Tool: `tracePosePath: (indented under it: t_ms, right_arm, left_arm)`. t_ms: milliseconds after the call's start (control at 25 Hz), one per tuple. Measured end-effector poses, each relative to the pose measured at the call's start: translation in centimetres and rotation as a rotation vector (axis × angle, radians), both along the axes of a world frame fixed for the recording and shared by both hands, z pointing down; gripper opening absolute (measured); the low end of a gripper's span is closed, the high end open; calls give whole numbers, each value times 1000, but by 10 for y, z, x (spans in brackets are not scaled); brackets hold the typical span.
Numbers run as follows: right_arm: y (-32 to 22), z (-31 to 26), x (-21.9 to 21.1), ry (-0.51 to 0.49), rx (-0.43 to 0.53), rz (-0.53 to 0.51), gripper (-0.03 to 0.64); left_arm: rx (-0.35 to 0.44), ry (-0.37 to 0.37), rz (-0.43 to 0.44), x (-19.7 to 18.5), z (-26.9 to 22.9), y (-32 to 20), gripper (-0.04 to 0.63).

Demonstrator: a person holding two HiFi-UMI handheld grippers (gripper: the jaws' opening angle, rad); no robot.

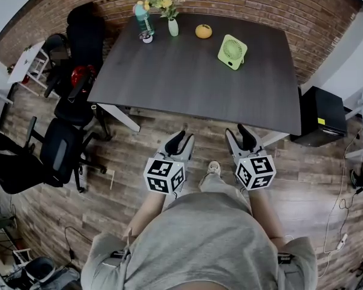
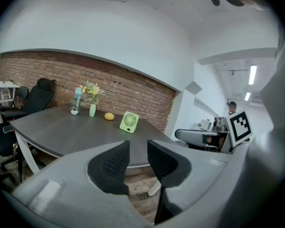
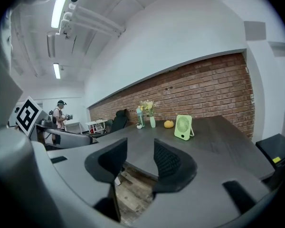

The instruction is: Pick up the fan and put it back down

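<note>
dark table (image 1: pixel 187 83) bears fan (image 1: pixel 232 51); left gripper (image 1: pixel 184 139), right gripper (image 1: pixel 236 132) jaws apart; hands hidden

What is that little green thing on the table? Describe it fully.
It is a small light green fan, square with rounded corners, plastic by its look, with a round grille in front and a thin stand behind. It stands upright on the dark table, toward its far right, touching nothing else.

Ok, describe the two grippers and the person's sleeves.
Both the left gripper and right gripper have light grey moulded shells, with two jaws lined by black ribbed pads. Each carries a white cube with black square markers. The person wears a grey short-sleeved shirt.
</note>
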State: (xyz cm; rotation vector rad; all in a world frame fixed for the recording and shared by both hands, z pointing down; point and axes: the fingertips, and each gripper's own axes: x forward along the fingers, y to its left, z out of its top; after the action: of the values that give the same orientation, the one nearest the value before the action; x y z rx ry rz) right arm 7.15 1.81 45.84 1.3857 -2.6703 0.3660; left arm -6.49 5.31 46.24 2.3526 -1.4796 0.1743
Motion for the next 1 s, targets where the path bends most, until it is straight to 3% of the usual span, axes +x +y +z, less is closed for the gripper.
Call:
tracePosePath:
  t_ms: [600, 1000]
  right_arm:
    - [-143, -11, 20, 11, -4, -63, 192]
    - [-208, -5, 29, 20, -11, -103, 202]
  left_arm:
    - [14, 16, -82, 18, -14, -128, 104]
    - [4, 24, -117, 30, -6, -186, 104]
